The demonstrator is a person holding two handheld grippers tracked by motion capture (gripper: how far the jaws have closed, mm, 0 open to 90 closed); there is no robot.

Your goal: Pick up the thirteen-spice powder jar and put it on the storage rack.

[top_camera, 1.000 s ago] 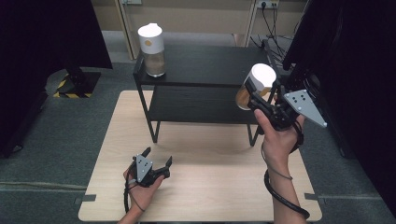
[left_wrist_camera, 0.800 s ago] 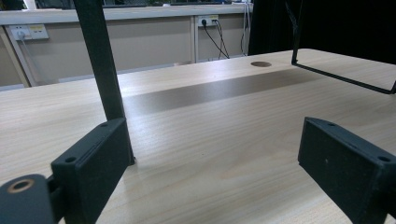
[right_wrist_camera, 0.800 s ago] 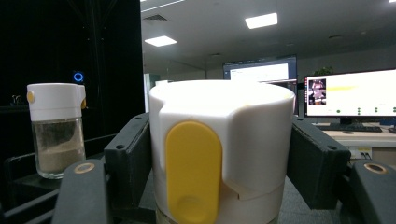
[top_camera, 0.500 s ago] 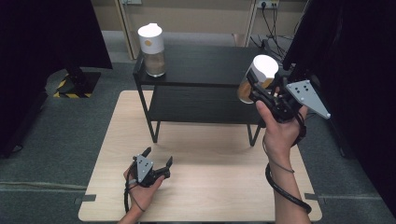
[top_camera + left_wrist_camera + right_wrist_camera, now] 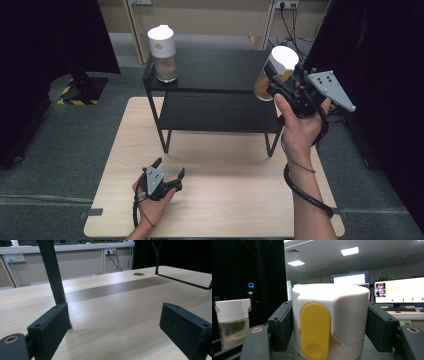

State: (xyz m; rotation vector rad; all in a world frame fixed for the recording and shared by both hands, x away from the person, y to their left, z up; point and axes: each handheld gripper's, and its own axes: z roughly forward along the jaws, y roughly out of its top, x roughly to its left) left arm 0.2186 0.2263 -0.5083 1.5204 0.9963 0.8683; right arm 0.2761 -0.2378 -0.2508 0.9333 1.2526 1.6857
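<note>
My right gripper [image 5: 276, 80] is clamped on the white-lidded clear jar w/ yellow tab [image 5: 274, 73], held in the air at the right end of the black two-tier metal shelf [image 5: 215, 70], above its top tier. A second white-lidded clear jar [image 5: 163, 53] stands at the shelf's far left. My left gripper [image 5: 169, 168] rests on the light wood tabletop [image 5: 225, 200], near left, jaws wide, nothing btw them.

No words or numbers can be read; the lit computer monitors [image 5: 398, 291] carry text, probably too small to read.
</note>
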